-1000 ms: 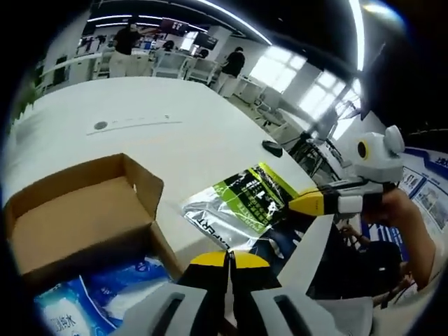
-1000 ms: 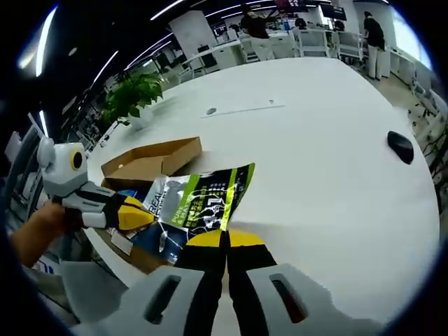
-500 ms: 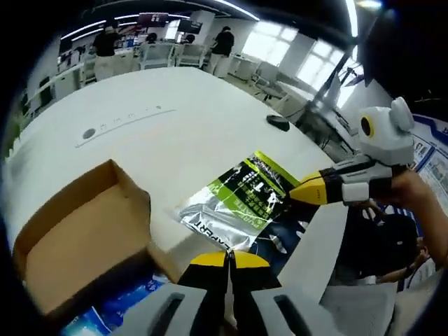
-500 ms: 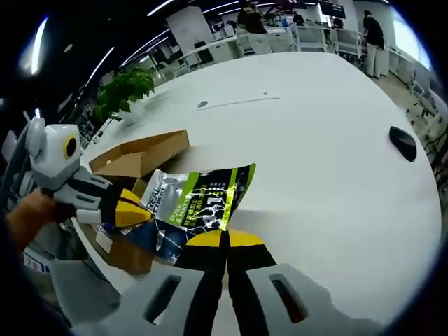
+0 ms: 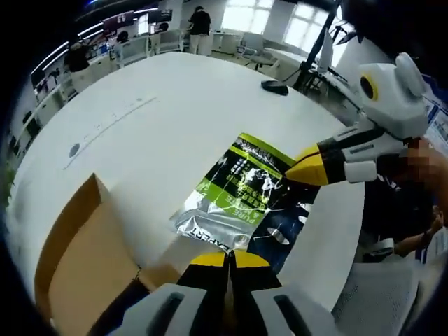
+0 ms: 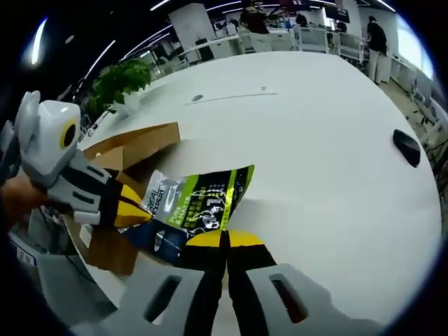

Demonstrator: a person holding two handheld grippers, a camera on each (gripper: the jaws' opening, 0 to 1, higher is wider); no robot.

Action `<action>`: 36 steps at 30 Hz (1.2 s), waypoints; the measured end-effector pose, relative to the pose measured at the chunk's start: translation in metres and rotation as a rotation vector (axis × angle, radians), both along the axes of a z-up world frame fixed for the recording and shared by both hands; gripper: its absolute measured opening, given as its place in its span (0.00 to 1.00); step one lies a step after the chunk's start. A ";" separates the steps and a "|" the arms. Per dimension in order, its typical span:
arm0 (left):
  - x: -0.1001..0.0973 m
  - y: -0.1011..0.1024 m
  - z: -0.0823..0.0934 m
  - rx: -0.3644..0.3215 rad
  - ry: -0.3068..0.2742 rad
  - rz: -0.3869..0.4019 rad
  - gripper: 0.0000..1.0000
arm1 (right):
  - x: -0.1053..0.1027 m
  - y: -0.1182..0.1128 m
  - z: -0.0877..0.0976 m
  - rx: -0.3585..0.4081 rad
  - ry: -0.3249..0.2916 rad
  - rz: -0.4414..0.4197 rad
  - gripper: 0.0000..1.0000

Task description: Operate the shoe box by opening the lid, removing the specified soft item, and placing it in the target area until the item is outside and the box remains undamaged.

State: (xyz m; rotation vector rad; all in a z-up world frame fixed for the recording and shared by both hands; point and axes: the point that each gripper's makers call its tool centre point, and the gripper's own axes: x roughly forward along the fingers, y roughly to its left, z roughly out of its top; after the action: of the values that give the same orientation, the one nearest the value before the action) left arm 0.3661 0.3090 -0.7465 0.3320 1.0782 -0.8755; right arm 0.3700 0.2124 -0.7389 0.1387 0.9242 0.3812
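Both pairs of jaws are pressed together on the soft pouch (image 5: 241, 192): the left gripper (image 5: 225, 260) pinches its blue near edge, and the right gripper (image 6: 224, 239) clamps the opposite edge. The pouch hangs just above the white table (image 6: 329, 154), outside the open cardboard shoe box (image 5: 84, 259), beside it; a black mouse (image 6: 407, 147) lies well apart

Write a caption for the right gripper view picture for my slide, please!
Both grippers, right gripper and left gripper, pinch a green-and-silver pouch over the white table, beside the open cardboard box.
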 end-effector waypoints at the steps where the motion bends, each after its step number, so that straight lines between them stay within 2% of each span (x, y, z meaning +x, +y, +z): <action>1: 0.001 0.000 -0.002 0.009 0.004 -0.004 0.00 | 0.000 0.000 -0.002 -0.003 0.003 0.001 0.00; 2: 0.001 0.000 -0.002 0.018 0.013 -0.002 0.00 | 0.000 0.001 -0.004 -0.009 0.006 0.004 0.00; 11: 0.009 -0.002 -0.007 0.140 -0.080 -0.137 0.01 | 0.006 -0.001 -0.020 -0.042 0.016 0.010 0.00; 23: 0.011 -0.006 -0.019 0.173 -0.093 -0.198 0.01 | 0.008 -0.005 -0.031 -0.058 0.019 0.018 0.00; 27: 0.010 -0.005 -0.022 0.179 -0.078 -0.189 0.02 | 0.009 -0.005 -0.038 -0.076 0.025 0.028 0.00; 33: 0.010 -0.005 -0.021 0.167 -0.079 -0.179 0.04 | 0.008 -0.006 -0.044 -0.125 0.011 0.071 0.00; 36: 0.006 -0.004 -0.019 0.172 -0.092 -0.207 0.04 | 0.008 -0.008 -0.046 -0.137 0.009 0.077 0.00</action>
State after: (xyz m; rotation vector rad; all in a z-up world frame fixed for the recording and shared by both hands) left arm 0.3724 0.3054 -0.7652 0.6307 1.0478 -0.9431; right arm 0.3780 0.2043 -0.7850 -0.0208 0.9637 0.3870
